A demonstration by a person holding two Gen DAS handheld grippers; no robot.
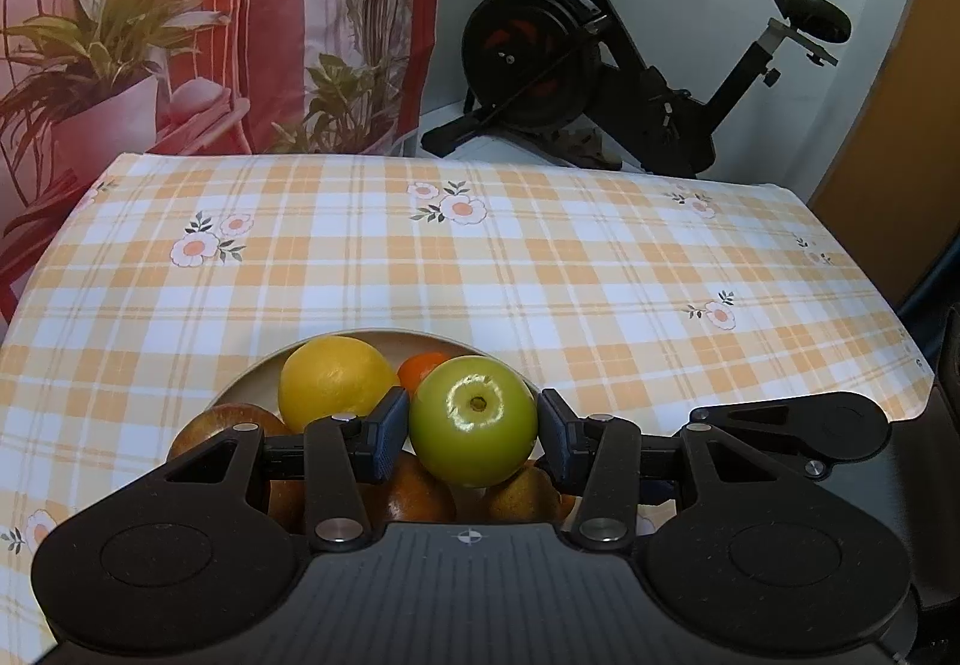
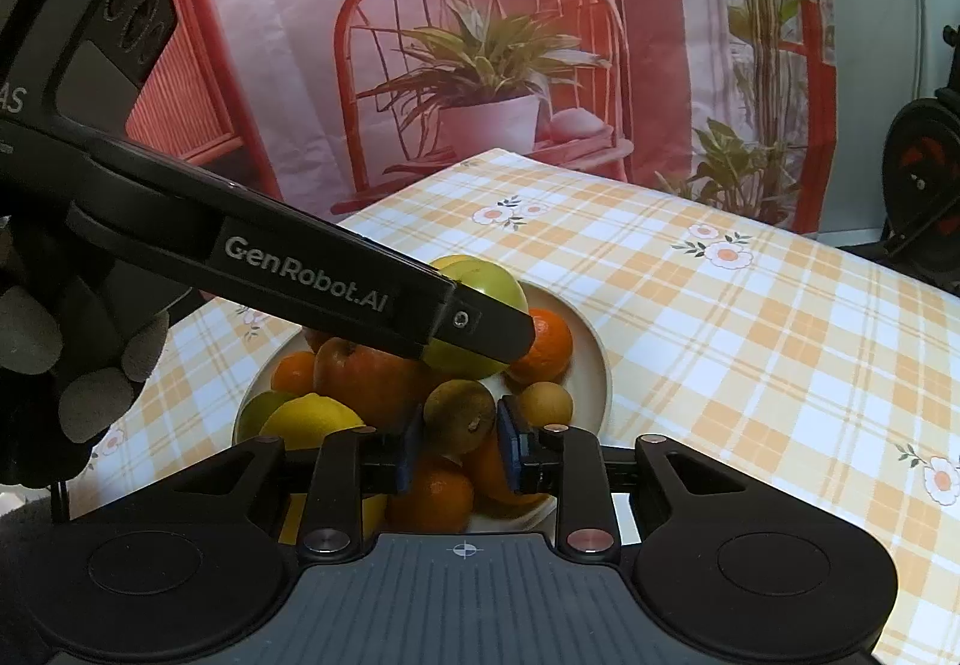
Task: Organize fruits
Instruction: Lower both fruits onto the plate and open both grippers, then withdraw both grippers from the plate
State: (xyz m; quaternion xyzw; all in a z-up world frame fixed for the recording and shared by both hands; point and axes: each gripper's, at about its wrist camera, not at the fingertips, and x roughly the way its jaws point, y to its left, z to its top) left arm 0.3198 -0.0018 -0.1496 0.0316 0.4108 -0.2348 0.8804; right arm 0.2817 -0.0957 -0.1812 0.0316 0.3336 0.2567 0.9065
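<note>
Left gripper (image 1: 474, 428) clamped on green apple (image 1: 473, 421) above heaped bowl (image 1: 252, 374); right gripper (image 2: 456, 446) pinching brownish kiwi (image 2: 459, 416) atop the pile. Lower gently, settle into gaps, then release, avoiding rolling neighbours.

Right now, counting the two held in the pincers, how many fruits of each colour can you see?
Green: 2 (green apple, green fruit)
Yellow: 2 (lemons)
Orange: 4 (oranges)
Red: 1 (red apple)
Brown: 2 (kiwi, small brown fruit)
Total: 11 visible; more may be hidden.
</note>
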